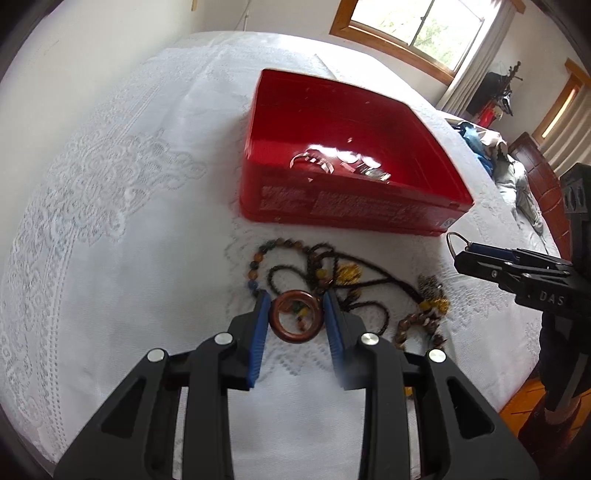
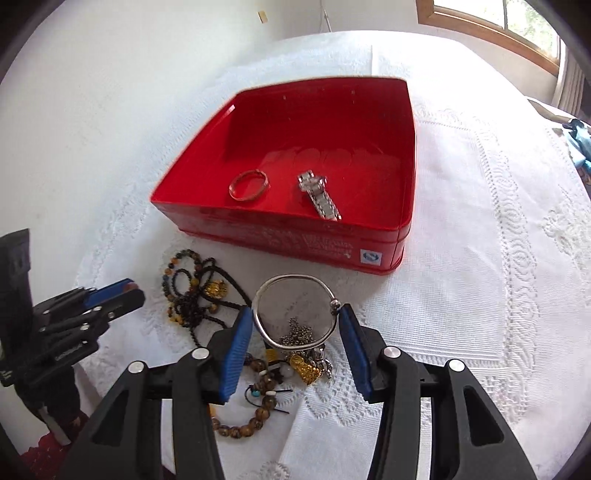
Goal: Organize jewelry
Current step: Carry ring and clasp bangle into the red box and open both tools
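A red box [image 1: 369, 206] [image 2: 402, 206] stands on the white lace cloth and holds a thin bangle [image 2: 248, 184] and a silver watch [image 2: 320, 197]. In front of it lies a heap of bead strings [image 1: 317, 269] [image 2: 195, 295]. My left gripper [image 1: 295, 314] is shut on a brown wooden ring [image 1: 294, 316], held just above the beads. My right gripper [image 2: 295, 325] is shut on a silver bangle [image 2: 293, 277], held over a chain and beaded bracelets [image 2: 258, 406]. The right gripper [image 1: 460, 254] also shows in the left wrist view with the bangle [image 1: 456, 236] sticking out.
The white lace cloth [image 1: 110, 221] covers a rounded table. Its edge drops off at the right, over a bed with clothes [image 1: 517, 177] and a wooden floor [image 1: 528, 398]. A window [image 1: 417, 26] is behind the table.
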